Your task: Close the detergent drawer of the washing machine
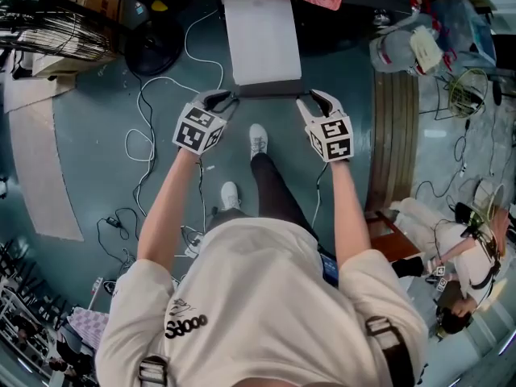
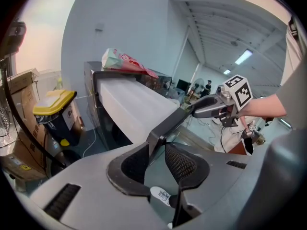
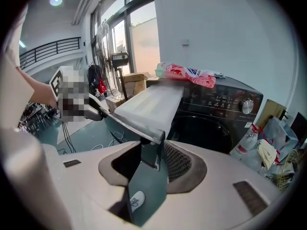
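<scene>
Both claws are released. The left claw (image 1: 222, 97) has its jaws parted around the left end of the dark front panel (image 1: 266, 89), and the right claw (image 1: 316, 97) stands the same way around the right end. Neither is clamped on it. That panel fronts the detergent drawer (image 1: 262, 39), a long white tray which stands pulled far out of the black washing machine (image 3: 220, 109) and hangs level above the floor (image 1: 97, 135). A pink packet (image 3: 189, 74) lies on top of the machine. Below the drawer's front edge the person's shoe (image 1: 257, 139) shows, and a white cable (image 1: 145, 147) trails over the floor near the left claw.
</scene>
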### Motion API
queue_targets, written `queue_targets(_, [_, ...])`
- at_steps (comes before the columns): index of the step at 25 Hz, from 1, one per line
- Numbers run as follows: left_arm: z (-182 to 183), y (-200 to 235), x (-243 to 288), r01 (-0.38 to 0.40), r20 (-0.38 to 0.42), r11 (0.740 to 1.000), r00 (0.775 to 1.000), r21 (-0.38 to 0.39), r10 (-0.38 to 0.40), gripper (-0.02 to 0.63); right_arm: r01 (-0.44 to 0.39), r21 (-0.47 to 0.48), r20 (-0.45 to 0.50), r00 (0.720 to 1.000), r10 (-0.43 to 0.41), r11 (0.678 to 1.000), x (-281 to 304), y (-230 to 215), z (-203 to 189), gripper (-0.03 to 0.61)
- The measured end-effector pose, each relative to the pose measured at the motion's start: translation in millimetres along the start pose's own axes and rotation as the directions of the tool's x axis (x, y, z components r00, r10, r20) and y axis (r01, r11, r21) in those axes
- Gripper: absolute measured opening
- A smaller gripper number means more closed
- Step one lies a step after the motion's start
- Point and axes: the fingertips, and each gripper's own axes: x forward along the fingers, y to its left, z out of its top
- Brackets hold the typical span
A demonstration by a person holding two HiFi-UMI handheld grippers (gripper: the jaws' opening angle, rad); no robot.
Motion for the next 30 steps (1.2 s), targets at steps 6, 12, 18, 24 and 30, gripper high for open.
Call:
queue_targets(6, [0.3, -4.1, 0.1, 0.016, 0.008, 1.000, 1.000, -0.002, -0.016, 0.089, 0.004, 0.013, 0.006, 1.000, -0.004, 1.000, -0.4, 1.2, -0.5, 0.133])
queue_targets(12, [0.8, -2.4, -1.5, 0.008, 0.010, 1.000, 1.000, 0.000, -0.008, 0.086, 0.015, 0.014, 0.002, 1.000, -0.015, 1.000, -0.4, 0.7, 0.7, 0.133])
queue_targets(18, [20.9, 20.2, -6.0, -0.055, 0.054, 0.998, 0.997, -0.035, 0.057, 0.081, 0.033, 0.037, 0.052, 0.998, -0.035, 0.999, 8.8, -5.2, 27.8, 0.124])
queue_targets(24, [25.1, 29.5, 0.3, -0.042, 0.035, 0.999, 0.998, -0.031, 0.043, 0.081, 0.021, 0.032, 0.034, 0.999, -0.023, 0.999, 19.2, -10.4, 32.0, 0.124])
queue_targets(30, [28.0, 32.0, 5.3, -0.044, 0.047, 0.998, 0.998, -0.045, 0.046, 0.083, 0.019, 0.010, 0.030, 0.999, -0.019, 1.000, 23.7, -16.8, 32.0, 0.124])
